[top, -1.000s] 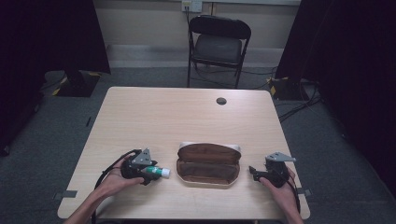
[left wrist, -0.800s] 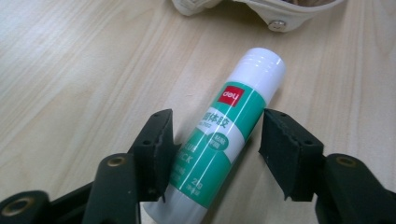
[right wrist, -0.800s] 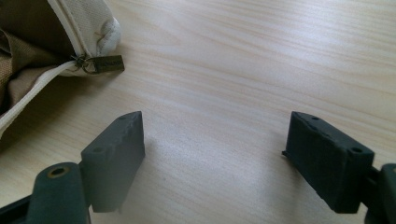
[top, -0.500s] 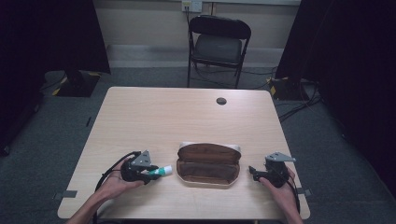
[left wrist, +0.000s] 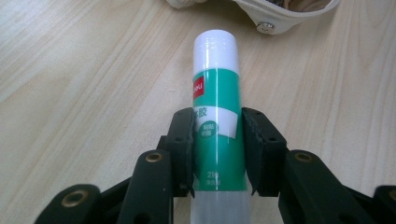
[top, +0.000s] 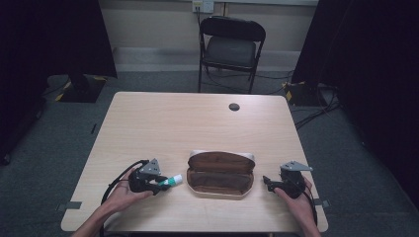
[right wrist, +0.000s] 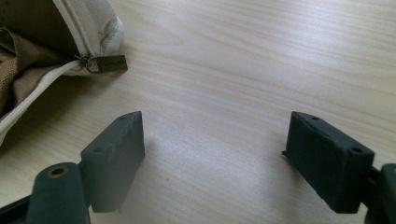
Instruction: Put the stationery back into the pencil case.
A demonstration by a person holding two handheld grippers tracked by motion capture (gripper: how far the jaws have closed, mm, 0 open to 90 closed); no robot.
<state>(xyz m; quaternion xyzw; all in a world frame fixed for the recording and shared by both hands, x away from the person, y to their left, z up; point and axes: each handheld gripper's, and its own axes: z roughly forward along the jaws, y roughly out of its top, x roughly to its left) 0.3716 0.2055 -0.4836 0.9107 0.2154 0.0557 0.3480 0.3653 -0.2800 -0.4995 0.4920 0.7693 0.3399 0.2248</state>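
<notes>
One cylindrical green-and-white glue stick [left wrist: 217, 116] is lying clamped between the left gripper's [top: 160, 183] fingers [left wrist: 181, 144], beside one open brown fabric pencil case [top: 221, 174] on the woodgrain table [top: 197, 118]; the right gripper's [right wrist: 219, 158] fingers are gaping wide, empty.

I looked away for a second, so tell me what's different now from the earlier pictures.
Very little. The left gripper, shut on the glue stick, has edged it slightly toward the open pouch, cap first. The pouch, the right gripper with its jaws apart and holding nothing, and the table look as they were.
</notes>
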